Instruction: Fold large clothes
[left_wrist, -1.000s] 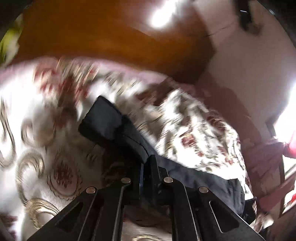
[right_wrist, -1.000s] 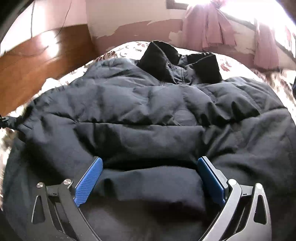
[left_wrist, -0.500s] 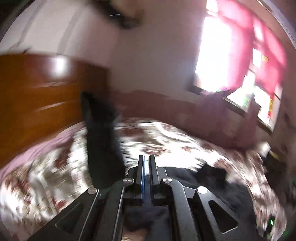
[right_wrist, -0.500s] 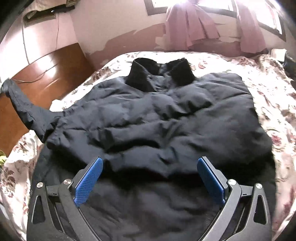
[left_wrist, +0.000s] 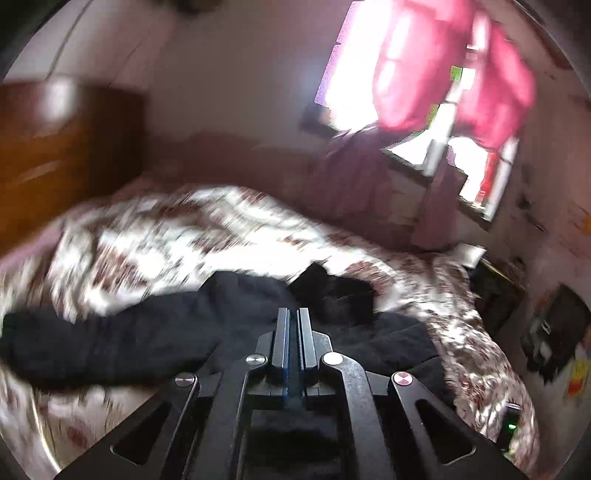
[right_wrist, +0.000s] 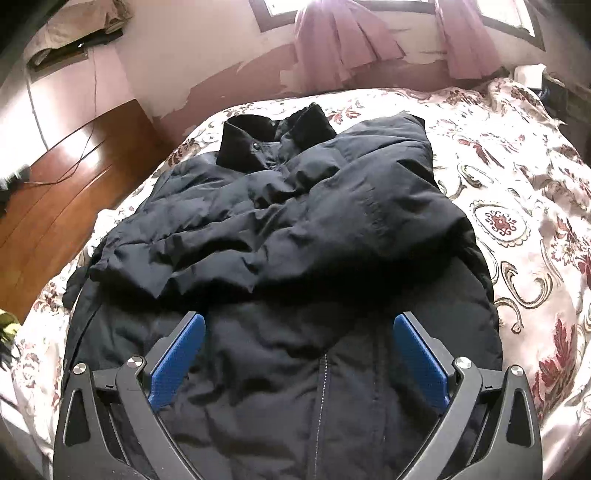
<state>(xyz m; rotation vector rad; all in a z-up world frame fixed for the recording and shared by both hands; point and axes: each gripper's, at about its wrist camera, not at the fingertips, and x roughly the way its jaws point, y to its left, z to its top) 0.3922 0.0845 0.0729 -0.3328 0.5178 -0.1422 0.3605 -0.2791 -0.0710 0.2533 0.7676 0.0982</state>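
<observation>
A large black padded jacket (right_wrist: 295, 229) lies on the floral bedspread (right_wrist: 517, 206), collar at the far end, one sleeve folded across its chest. My right gripper (right_wrist: 299, 332) is open and empty, hovering above the jacket's lower front by the zip. In the blurred left wrist view the jacket (left_wrist: 229, 325) shows with its left sleeve (left_wrist: 92, 347) stretched out to the left. My left gripper (left_wrist: 292, 317) has its jaws pressed together above the jacket; whether fabric is pinched between them is not visible.
A wooden headboard (right_wrist: 62, 192) stands at the left of the bed. A window with pink curtains (right_wrist: 343, 40) is on the far wall. Dark items (left_wrist: 554, 332) sit beside the bed at the right.
My left gripper swung from the headboard side toward the window, and the sleeve it lifted now lies lower to the left. My right gripper rose and pulled back, showing more of the jacket.
</observation>
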